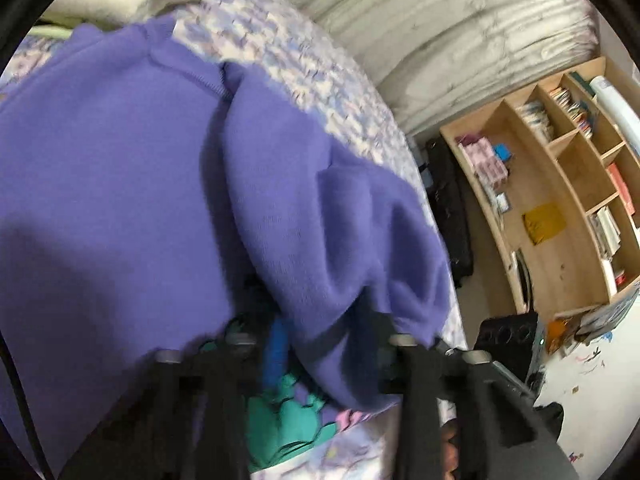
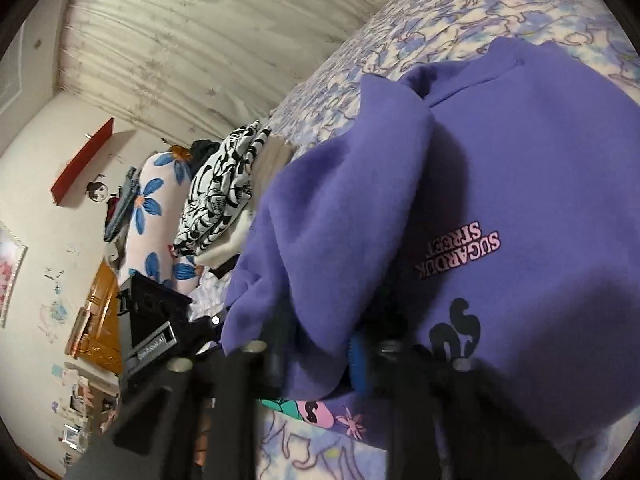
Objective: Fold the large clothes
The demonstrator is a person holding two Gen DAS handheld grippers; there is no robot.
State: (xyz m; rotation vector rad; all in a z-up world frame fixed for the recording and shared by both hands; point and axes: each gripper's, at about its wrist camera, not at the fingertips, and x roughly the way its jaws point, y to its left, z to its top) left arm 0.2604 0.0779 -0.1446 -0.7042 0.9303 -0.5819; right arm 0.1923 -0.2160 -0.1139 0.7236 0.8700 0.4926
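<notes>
A large purple sweatshirt (image 1: 100, 168) lies on a floral bedspread (image 1: 304, 60). My left gripper (image 1: 320, 344) is shut on a bunched purple sleeve (image 1: 320, 220), lifted over the sweatshirt's body. In the right wrist view the sweatshirt (image 2: 540, 160) shows pink lettering (image 2: 460, 256) and a dark print. My right gripper (image 2: 320, 356) is shut on the other bunched sleeve (image 2: 320, 240), held above the hem. Both views are motion blurred.
A wooden shelf unit (image 1: 560, 200) with books stands right of the bed. A black case (image 1: 448, 208) lies on the floor. Folded black-and-white clothes (image 2: 224, 200) and a flowered pillow (image 2: 156, 208) sit at the bed's far end, near a black box (image 2: 152, 320).
</notes>
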